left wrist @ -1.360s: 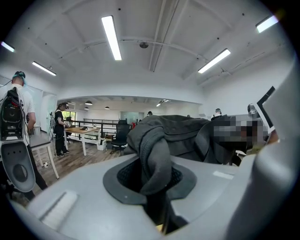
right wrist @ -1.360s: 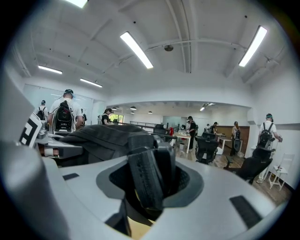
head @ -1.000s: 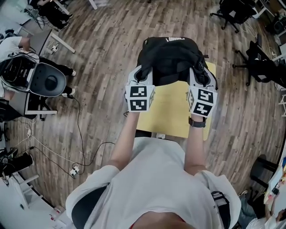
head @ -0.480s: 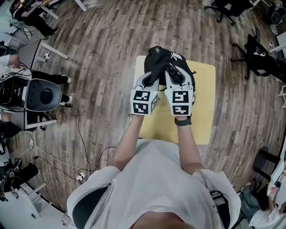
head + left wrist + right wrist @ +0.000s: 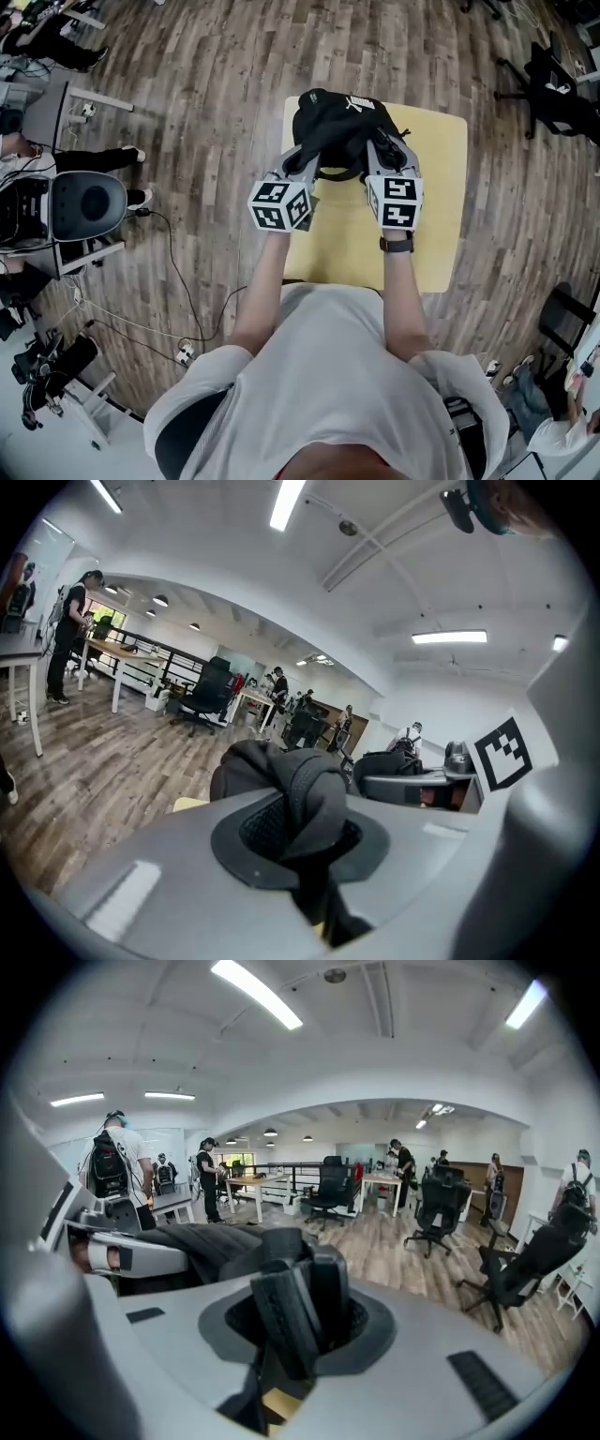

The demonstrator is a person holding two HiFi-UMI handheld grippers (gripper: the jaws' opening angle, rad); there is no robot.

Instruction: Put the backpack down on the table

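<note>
A black backpack (image 5: 342,127) sits at the far left part of the yellow table (image 5: 436,234), seen in the head view. My left gripper (image 5: 305,161) is shut on a bunched black shoulder strap (image 5: 305,794) at the pack's near left side. My right gripper (image 5: 380,155) is shut on folded black straps (image 5: 295,1302) at its near right side. In the left gripper view the pack's body (image 5: 248,761) bulges just beyond the jaws. In the right gripper view the pack's body (image 5: 192,1241) lies to the left. Whether the pack's weight rests fully on the table I cannot tell.
The wooden floor surrounds the small table. A round-backed chair (image 5: 89,202) and a desk stand at the left, with cables (image 5: 178,309) on the floor. Black office chairs (image 5: 562,94) stand at the right. Several people and desks (image 5: 248,1185) fill the room beyond.
Both grippers have come down with the backpack, from up near the head camera to the table top. The pack looks smaller and now sits over the table's far left part.
</note>
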